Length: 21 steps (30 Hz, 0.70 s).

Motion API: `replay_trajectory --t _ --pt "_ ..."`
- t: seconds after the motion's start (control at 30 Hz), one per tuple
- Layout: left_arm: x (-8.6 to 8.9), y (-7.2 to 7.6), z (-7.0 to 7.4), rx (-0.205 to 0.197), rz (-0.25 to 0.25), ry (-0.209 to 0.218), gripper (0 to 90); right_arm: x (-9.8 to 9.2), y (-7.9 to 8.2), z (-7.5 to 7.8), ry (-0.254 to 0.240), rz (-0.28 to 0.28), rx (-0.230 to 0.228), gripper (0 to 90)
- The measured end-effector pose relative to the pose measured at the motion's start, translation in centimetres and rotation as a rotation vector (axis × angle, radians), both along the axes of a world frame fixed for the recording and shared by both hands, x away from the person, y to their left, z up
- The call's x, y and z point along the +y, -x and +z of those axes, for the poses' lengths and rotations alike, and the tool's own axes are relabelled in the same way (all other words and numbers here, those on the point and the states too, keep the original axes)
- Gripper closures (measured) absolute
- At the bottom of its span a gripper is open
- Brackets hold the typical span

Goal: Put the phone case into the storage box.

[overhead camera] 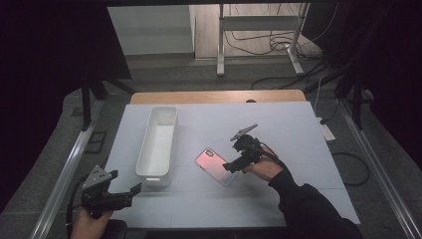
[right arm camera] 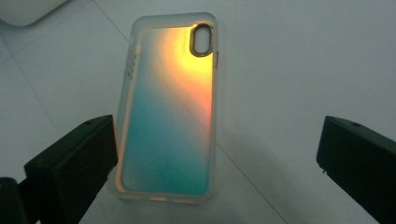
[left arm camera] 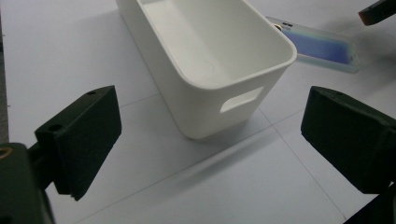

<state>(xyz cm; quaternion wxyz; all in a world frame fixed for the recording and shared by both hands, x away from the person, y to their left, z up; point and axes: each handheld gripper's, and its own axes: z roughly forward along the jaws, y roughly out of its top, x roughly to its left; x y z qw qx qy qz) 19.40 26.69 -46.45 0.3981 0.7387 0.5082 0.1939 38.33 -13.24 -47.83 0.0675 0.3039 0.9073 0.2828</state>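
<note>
Dark curtains close in a white table (overhead camera: pixel 298 129), with floor cables and a stand's legs beyond it. In the high view, the right gripper (overhead camera: pixel 230 167) sits at the near end of an iridescent phone case (overhead camera: pixel 215 165) that lies flat on the table, just right of a long white bin (overhead camera: pixel 158 144). The left gripper (overhead camera: pixel 130 193) waits off the bin's near end, low at the table's front corner, jaws apart and holding nothing.

From the left gripper view, both black jaws stand wide with the bin's handle-slot end ahead and between them; the case (left arm camera: pixel 322 49) lies beyond to the right, and a dark tip of the other gripper juts in at the top corner.

From the right gripper view, the jaws stand fully spread and empty. The case (right arm camera: pixel 166 112) lies ahead and toward the left jaw, camera cut-out at the far end, its near left corner tucked behind that jaw.

Judging by this, the case is being picked up for the bin. To grip well, the right gripper should shift left until the case is centred, then close across its narrow width, low on the rims.

Whether the left pad touches the case's edge cannot be told. The bin's floor looks bare, though its near inside wall is hidden.
</note>
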Motion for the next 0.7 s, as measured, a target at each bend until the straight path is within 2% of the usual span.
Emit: replay_trajectory --t 0.17,0.37,0.7 --pt "0.0 0.0 0.0 0.001 -0.001 0.0 5.9 0.2 0.0 -0.1 0.006 0.014 -0.017 0.0" --pt "-0.1 0.0 0.0 0.001 -0.001 -0.003 5.9 0.3 -0.2 -0.7 0.006 0.018 -0.003 0.0" --pt "0.0 0.0 0.0 0.001 -0.001 0.0 6.0 0.4 -0.6 -2.6 0.04 0.019 0.022 0.0"
